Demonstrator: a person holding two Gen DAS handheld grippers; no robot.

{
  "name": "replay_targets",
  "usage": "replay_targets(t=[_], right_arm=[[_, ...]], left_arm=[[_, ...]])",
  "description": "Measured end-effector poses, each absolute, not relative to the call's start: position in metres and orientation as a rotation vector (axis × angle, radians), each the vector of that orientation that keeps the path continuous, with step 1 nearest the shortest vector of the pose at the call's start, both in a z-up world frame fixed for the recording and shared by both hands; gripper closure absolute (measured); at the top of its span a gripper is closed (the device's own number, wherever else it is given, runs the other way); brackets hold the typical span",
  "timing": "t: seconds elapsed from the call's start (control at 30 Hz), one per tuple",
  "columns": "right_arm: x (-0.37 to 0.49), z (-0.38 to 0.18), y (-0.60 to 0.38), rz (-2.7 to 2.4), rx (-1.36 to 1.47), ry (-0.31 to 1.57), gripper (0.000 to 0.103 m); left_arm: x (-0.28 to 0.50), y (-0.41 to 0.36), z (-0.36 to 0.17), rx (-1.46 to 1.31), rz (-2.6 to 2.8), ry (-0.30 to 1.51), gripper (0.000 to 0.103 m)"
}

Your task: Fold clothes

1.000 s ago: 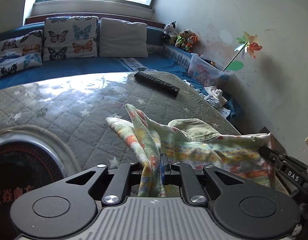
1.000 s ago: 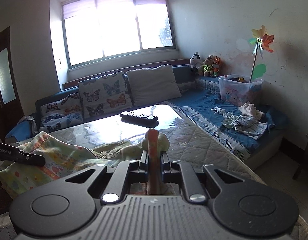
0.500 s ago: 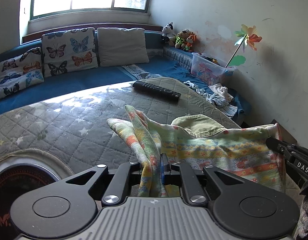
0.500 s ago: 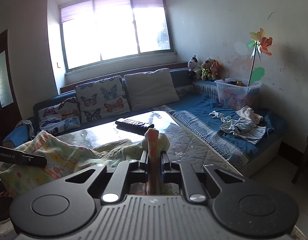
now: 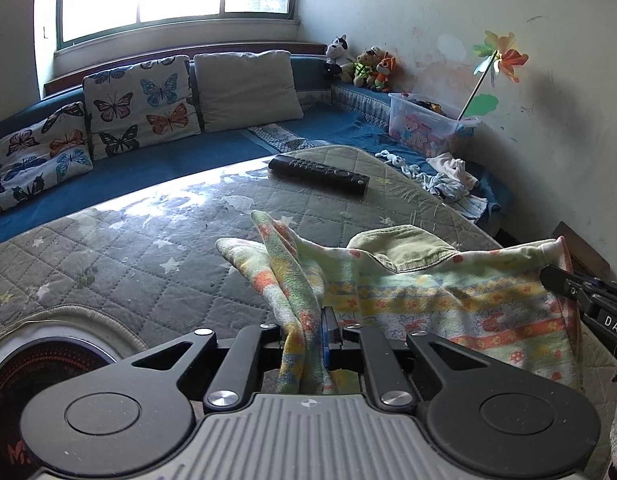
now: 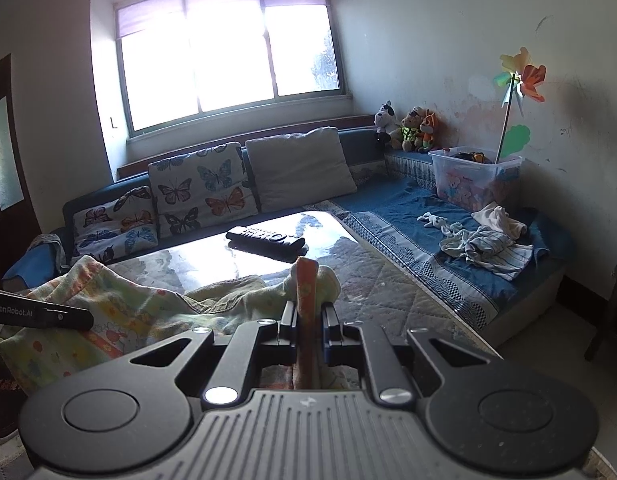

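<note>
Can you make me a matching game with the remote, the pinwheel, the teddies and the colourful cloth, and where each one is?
1 remote
2 pinwheel
3 teddies
4 colourful cloth

A standing in the clear box
B pinched in both grippers
C lying on the quilted table
D sitting in the sofa corner

Pairs: 1-C, 2-A, 3-D, 4-B

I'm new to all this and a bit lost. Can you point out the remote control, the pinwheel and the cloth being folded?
remote control (image 5: 318, 171), left wrist view, middle of its button face.
pinwheel (image 6: 522, 76), right wrist view, hub of its coloured blades.
patterned cloth (image 5: 448, 292), left wrist view, its striped middle stretch.
</note>
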State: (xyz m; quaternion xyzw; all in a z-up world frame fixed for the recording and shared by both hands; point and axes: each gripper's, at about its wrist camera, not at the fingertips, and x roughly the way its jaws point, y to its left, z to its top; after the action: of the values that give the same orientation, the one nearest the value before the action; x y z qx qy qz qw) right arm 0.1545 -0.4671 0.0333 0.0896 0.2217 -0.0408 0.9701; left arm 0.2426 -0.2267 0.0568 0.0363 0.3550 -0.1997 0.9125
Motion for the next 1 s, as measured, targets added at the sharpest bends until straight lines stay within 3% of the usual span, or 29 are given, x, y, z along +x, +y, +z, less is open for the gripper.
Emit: replay_targets(t=[0.7, 1.0], right_arm=[[0.163, 0.02, -0.465, -0.113, 0.194, 0.52, 0.091], [0.166, 0.015, -0.467, -0.134, 0.196, 0.539, 0.086]], left_arm=[[0.254, -0.228, 0.036, 0.086, -0.405, 0.796, 0.091], [0.257, -0.226, 0.024, 0.093, -0.375, 0.826, 0.085]])
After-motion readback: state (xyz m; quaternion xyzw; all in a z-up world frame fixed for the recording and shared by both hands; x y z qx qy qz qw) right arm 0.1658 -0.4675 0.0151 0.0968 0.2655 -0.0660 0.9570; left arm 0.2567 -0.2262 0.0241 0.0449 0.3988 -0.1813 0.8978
